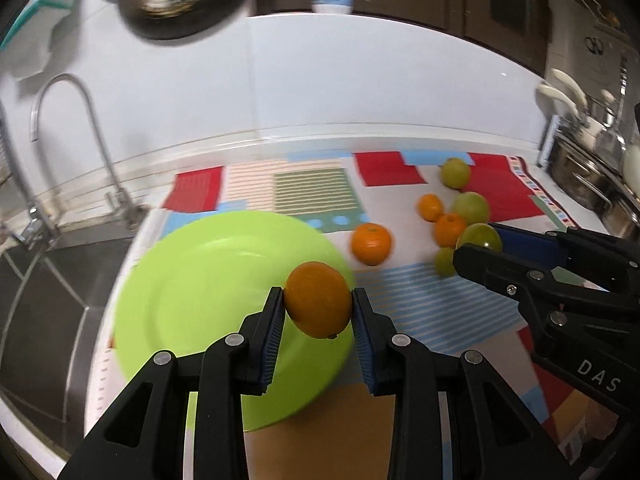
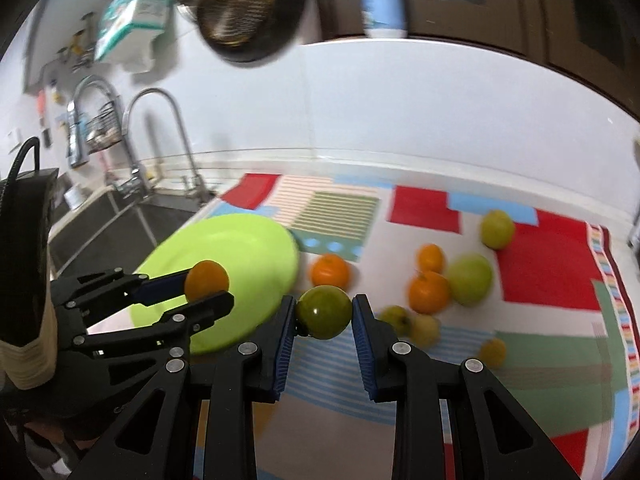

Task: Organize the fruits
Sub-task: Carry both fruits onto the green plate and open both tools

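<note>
So your left gripper (image 1: 319,300) has an orange (image 1: 319,299) pinched right between its two blue pads, one pad pressed to each side, and the fruit sits out at the very fingertips rather than deep in the jaws; it's hanging over the near right edge of the green plate (image 1: 200,300), off the surface as far as I can tell; from the right wrist view you can see the same orange (image 2: 207,280) in the left gripper (image 2: 208,286) over the plate (image 2: 248,248); your right gripper (image 2: 324,312) is doing the same thing with a green fruit (image 2: 324,311), closed snug on it at the tips, pads touching both sides, held above the striped part of the cloth (image 2: 552,272) just right of the plate; in the left view that green fruit (image 1: 480,238) shows between the right gripper's fingers (image 1: 480,264); the rest of the fruit is on the cloth: a lone orange (image 2: 330,271) just beside the plate, then a loose bunch further right with two oranges (image 2: 429,291) touching a big green apple (image 2: 471,280), a couple of small yellowish ones (image 2: 424,328) near your right fingertip, another green one (image 2: 497,229) up on the red patch, well apart from the bunch; sink (image 1: 36,280) and tap (image 1: 76,128) are off to the left of the plate.
</note>
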Motion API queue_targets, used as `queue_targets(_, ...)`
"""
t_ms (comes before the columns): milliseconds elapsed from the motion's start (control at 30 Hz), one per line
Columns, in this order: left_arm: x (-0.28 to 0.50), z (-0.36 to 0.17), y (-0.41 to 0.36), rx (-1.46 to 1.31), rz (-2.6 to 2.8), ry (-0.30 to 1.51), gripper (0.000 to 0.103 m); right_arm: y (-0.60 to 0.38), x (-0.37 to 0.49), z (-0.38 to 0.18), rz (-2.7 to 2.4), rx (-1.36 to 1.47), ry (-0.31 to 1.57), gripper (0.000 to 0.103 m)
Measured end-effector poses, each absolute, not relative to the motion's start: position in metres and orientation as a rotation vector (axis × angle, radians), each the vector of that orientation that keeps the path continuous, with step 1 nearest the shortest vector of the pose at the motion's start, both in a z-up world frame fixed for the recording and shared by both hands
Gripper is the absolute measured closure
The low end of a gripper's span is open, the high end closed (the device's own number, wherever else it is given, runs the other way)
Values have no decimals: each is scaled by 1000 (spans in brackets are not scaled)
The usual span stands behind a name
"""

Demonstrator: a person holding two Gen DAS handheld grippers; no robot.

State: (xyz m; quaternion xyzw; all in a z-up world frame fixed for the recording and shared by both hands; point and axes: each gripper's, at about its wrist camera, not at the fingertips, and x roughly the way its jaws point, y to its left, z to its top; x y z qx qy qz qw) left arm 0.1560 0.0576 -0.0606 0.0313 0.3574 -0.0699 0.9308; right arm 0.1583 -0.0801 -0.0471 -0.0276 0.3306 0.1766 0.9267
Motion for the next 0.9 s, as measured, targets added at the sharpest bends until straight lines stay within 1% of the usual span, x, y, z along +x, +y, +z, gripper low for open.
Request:
queue_targets(333,155,-70,101,54,-13,760,70,-27,174,-51,523,-122,661,73)
queue_targets(667,161,-86,122,33,46,799,69,2,191,-76,611,-151,716,73)
queue_targets(733,160,-85,122,33,47,797,61,2,192,-78,610,-140,722,73)
queue_targets(833,158,-81,120,50,56,778,58,-3,192,-76,592,-133,714,71)
queue_targets(900,156,-77,118,52,54,769,58,-6,190,-73,576,-135,704,67)
